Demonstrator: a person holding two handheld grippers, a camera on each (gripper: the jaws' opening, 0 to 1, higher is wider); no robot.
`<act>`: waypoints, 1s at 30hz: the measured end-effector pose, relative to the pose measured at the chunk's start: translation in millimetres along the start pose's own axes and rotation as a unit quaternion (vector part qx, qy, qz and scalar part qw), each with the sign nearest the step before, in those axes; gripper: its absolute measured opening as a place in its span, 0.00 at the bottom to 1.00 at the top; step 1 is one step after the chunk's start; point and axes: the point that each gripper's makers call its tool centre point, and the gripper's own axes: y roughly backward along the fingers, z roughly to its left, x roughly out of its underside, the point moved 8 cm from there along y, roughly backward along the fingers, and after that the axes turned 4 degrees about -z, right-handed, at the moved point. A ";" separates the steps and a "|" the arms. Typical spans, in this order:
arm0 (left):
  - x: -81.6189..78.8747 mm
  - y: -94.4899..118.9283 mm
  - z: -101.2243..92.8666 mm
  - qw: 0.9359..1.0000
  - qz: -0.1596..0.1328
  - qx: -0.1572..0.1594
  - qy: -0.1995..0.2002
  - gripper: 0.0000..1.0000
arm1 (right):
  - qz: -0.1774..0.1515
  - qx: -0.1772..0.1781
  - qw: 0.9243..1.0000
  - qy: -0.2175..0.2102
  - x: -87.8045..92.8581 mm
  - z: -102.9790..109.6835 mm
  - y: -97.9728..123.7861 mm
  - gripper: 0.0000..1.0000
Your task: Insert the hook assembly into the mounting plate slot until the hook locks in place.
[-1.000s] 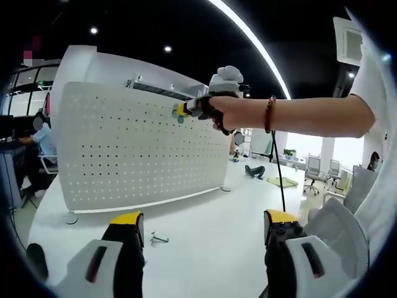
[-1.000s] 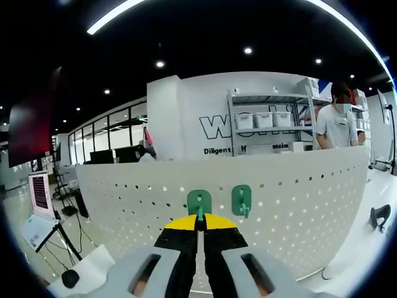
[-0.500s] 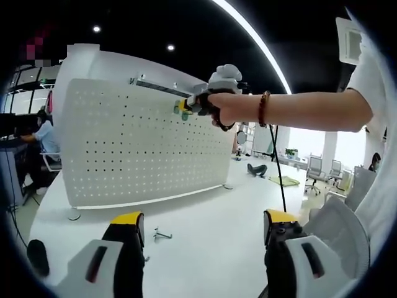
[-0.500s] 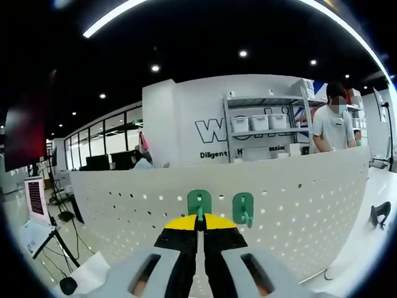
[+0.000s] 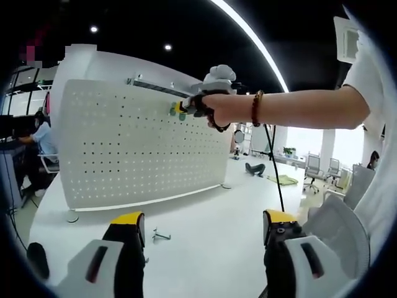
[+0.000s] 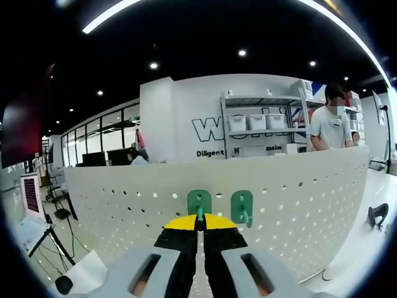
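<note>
In the right gripper view a green hook assembly (image 6: 199,203) sits flat against the upper part of the white perforated mounting plate (image 6: 298,198), just past the yellow tips of the right gripper (image 6: 200,225), whose jaws are clenched together on the thin stem of that hook. A second green hook (image 6: 242,208) hangs on the plate just beside it, at 3 o'clock from the first. Behind the plate, at 1 o'clock, stands a shelf with white bins (image 6: 263,121), and a person in a white shirt (image 6: 333,124) is at 2 o'clock. In the left gripper view the right gripper (image 5: 197,105) is held up by a hand (image 5: 218,112) against the plate's (image 5: 124,149) upper edge at 12 o'clock, with a beaded bracelet (image 5: 255,108) on the wrist. The plate stands upright on a white table (image 5: 205,230). A loose metal hook (image 5: 160,235) lies on the table at 7 o'clock, near the left jaw of the left gripper (image 5: 201,233), which is released, its jaws spread wide with nothing between them. A seated person (image 5: 42,139) is at 9 o'clock.
</note>
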 end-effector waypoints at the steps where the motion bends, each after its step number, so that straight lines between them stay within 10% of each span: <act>1: -0.2 -0.2 -0.7 1.000 -0.003 0.005 0.000 0.80 | 0.001 0.000 1.000 -0.001 0.5 0.2 -0.3 0.01; 30: -0.9 -4.9 -3.5 1.000 -0.007 0.018 0.005 0.80 | 0.008 0.008 1.000 0.002 3.0 3.8 -12.6 0.01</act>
